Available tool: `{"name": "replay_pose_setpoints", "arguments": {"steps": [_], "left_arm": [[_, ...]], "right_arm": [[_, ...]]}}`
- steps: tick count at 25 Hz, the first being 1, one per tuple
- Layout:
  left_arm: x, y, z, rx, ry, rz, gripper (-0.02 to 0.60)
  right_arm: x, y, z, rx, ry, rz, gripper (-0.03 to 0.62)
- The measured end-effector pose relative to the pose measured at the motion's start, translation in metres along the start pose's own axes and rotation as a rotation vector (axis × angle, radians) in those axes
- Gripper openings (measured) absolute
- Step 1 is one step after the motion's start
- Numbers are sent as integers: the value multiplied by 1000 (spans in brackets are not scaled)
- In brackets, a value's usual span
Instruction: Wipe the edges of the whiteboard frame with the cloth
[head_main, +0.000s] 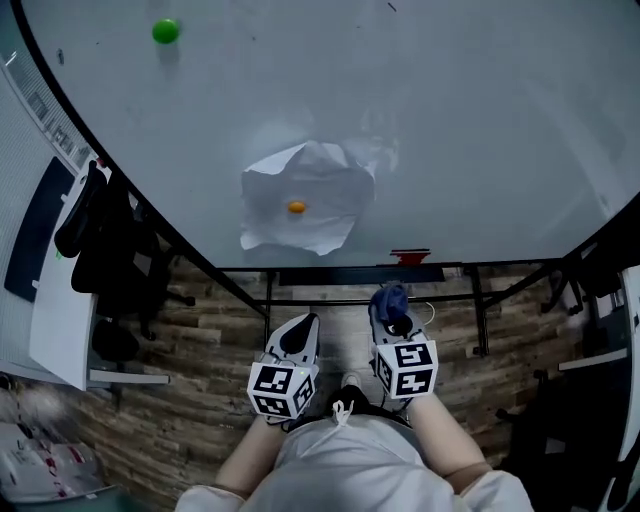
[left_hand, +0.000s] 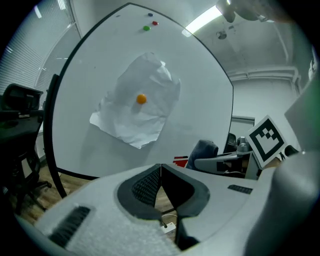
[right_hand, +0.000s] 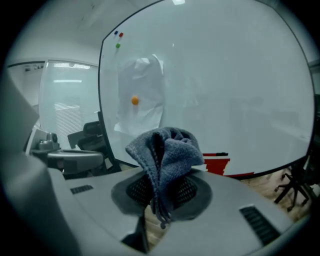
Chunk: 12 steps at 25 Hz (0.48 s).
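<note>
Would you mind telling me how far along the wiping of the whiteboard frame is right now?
Done: the cloth is picked up and clamped in the right gripper. In hand: both grippers are held low in front of the board, and the left gripper is shut on nothing. Left: all the wiping. The cloth hangs clear of the whiteboard frame, so no edge looks started.

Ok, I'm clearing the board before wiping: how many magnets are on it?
4: an orange magnet pins the paper on the whiteboard; a green magnet, a red magnet and a blue magnet sit near its upper left corner. Others may be out of view.
</note>
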<state>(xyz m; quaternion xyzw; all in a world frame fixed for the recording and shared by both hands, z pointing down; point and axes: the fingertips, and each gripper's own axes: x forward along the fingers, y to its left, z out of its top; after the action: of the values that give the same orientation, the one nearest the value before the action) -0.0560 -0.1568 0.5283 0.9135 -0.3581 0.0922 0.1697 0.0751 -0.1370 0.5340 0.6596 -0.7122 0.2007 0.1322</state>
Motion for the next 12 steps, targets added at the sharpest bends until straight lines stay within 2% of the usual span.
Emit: {"name": "replay_pose_setpoints", "arguments": {"steps": [6,12], "left_arm": [[52,18,-5,-20,39,25,18],[71,38,-8,-66,47,34,18]], "right_arm": [[59,-38,-12,-19,92,6,69],[103,-50,-33,-25,185,6,69]]}}
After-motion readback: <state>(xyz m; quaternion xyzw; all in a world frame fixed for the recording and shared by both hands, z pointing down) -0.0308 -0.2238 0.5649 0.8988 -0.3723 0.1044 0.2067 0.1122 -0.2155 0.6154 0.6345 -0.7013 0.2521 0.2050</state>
